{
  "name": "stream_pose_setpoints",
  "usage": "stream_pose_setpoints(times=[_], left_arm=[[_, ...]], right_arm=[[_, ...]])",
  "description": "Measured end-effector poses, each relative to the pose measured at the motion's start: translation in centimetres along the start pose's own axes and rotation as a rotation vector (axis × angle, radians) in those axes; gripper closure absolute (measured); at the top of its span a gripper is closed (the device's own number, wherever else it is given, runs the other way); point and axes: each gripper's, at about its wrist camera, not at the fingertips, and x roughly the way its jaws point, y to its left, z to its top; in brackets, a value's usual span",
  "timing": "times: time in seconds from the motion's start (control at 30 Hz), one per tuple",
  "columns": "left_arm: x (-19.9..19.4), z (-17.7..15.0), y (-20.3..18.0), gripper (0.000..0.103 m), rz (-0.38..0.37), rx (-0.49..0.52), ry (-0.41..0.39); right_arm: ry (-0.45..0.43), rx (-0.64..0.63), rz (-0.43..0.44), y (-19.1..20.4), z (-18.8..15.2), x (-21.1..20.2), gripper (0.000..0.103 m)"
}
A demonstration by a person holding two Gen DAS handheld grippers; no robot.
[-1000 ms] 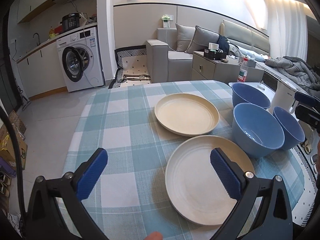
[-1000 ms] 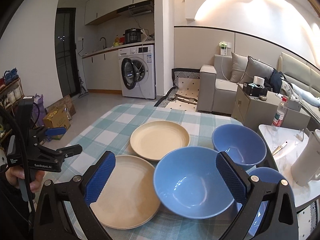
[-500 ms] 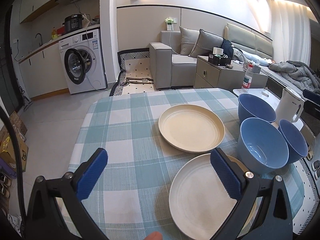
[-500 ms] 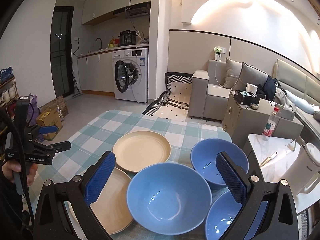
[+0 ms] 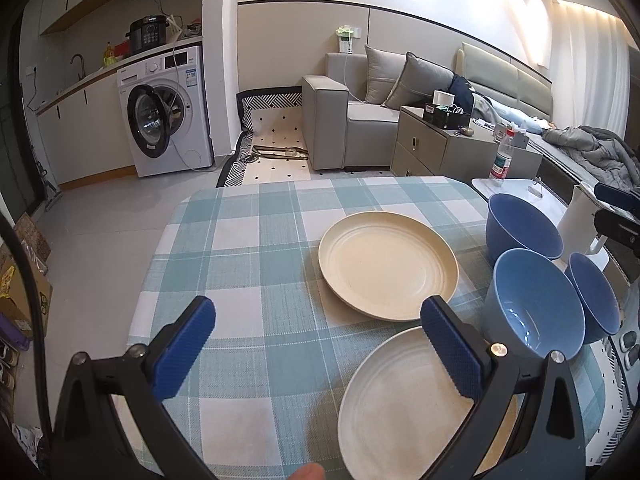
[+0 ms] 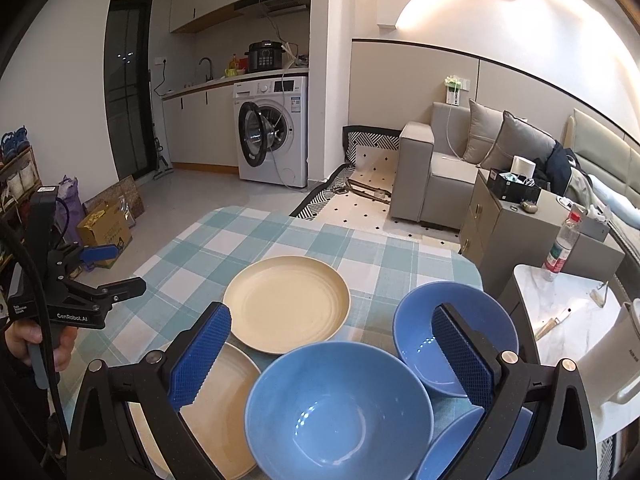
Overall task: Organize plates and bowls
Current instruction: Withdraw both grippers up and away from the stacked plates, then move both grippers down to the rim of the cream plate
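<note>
A: Left gripper (image 5: 316,344)?
B: Jaws spread wide, empty, held above the checked tablecloth (image 5: 248,248). Its right pad hangs over the near plate (image 5: 404,408).
A: Plates?
B: Two cream ones, far plate (image 5: 386,266) just behind the near one, rims close.
A: Bowls?
B: Three blue, clustered at the table's right side: far bowl (image 6: 454,338), middle bowl (image 6: 340,410), near bowl (image 6: 452,444) partly hidden.
A: Right gripper (image 6: 332,358)?
B: Also spread, empty, above the middle bowl.
</note>
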Motion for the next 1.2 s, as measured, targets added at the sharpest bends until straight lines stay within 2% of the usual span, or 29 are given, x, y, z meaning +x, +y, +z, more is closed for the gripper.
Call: stream_pose_setpoints(times=[0.57,1.2], left_arm=[[3.4,1.6,0.5,0.000,0.009,-0.011,0.062],[7.5,2.6,-0.5,0.000,-0.013,0.001,0.125]], right_arm=[[0.129,-0.030,0.046,-0.2,2.1,7.6,0.001],[0.302,-0.067,0.094,-1.5,2.6,14.6,0.001]])
